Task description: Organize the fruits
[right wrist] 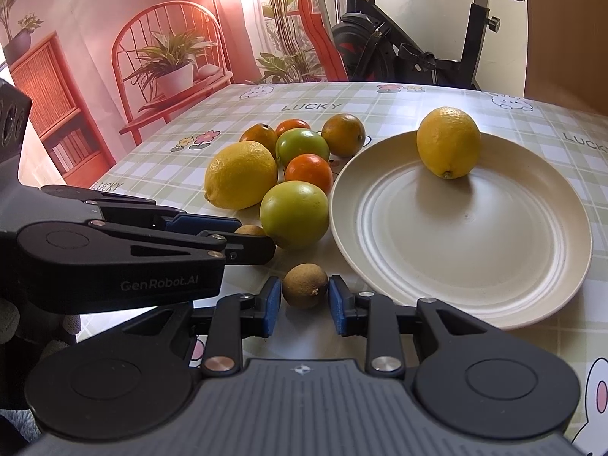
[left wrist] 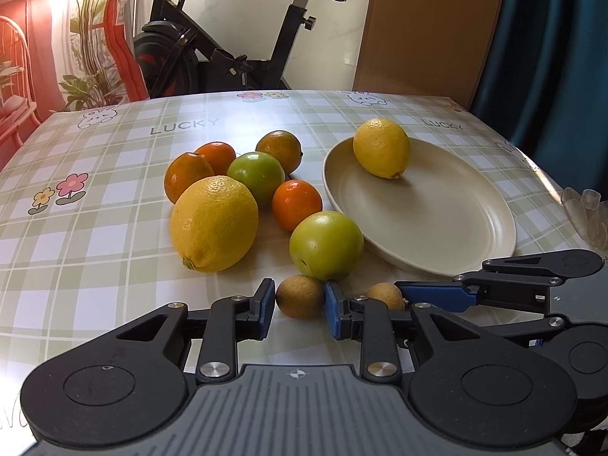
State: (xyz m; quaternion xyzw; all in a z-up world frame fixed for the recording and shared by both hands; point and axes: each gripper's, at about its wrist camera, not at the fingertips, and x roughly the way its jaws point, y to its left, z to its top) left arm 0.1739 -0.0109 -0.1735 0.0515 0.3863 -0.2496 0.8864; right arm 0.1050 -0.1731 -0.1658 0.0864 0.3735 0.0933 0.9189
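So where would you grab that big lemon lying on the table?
Across the middle of the big lemon, the gripper coming from the near-left. Its long axis runs towards the camera, nub end nearest, so its narrower sides are the ones to pinch; oranges and green fruit crowd its far-right side.

Cream plate [right wrist: 461, 304] on the right, flat, holding one upright-tilted lemon [right wrist: 448, 142] at its far rim. Left of it, a cluster: big lemon [left wrist: 214, 224] on its side, two green fruits [left wrist: 326, 245] [left wrist: 256, 176], four oranges [left wrist: 296, 203] [left wrist: 188, 181] [left wrist: 217, 156] [left wrist: 279, 150] touching or just beside one another. Nearest, two small brown fruits [left wrist: 300, 296] [right wrist: 305, 290], each between blue fingers.
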